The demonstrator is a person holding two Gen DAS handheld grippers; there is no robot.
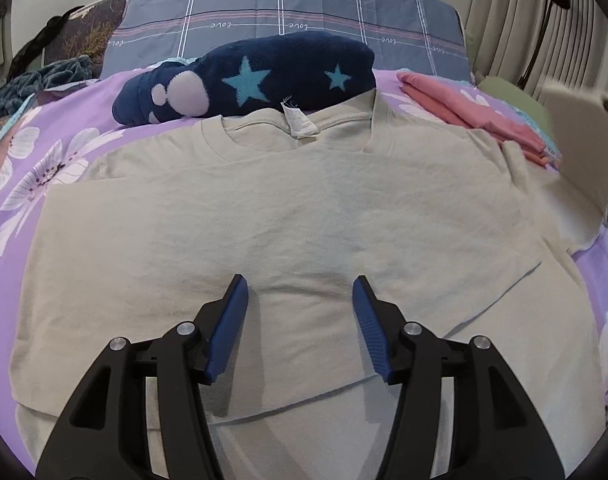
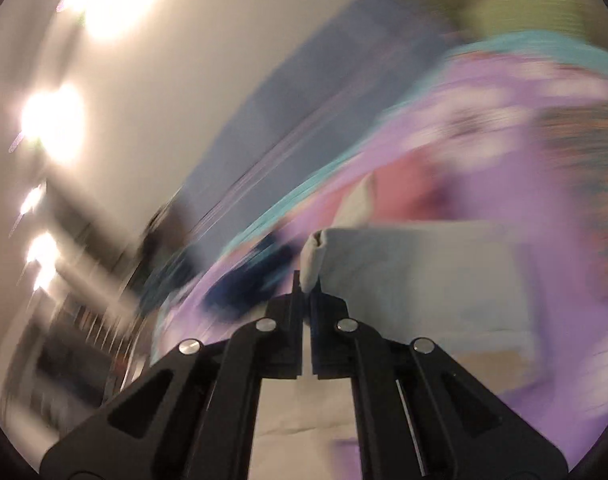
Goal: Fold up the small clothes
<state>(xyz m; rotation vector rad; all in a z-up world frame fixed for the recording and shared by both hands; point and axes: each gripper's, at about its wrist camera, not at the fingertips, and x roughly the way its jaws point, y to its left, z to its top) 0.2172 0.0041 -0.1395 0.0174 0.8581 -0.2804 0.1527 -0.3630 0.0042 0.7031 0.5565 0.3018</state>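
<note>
matt beige cloth t-shirt (image 1: 288, 208), fluffy navy fleece blanket (image 1: 264, 76), ribbed blue finger pads (image 1: 228, 324).

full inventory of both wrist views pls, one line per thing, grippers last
T-shirt: 1, beige, spread flat on the bed, neck label up at the far end; one pinched fold shows in the blurred right wrist view
Bedsheet: 1, purple with white flowers, under the shirt
Fleece garment: 1, navy with light blue stars, bundled just beyond the shirt collar
Folded cloth: 1, pink, far right of the collar
Plaid pillow or cover: 1, grey-blue, against the wall at the head of the bed
Curtain: 1, cream, far right
Left gripper: 1, black with blue pads, open, over the shirt's middle
Right gripper: 1, black, shut on the shirt fold
</note>
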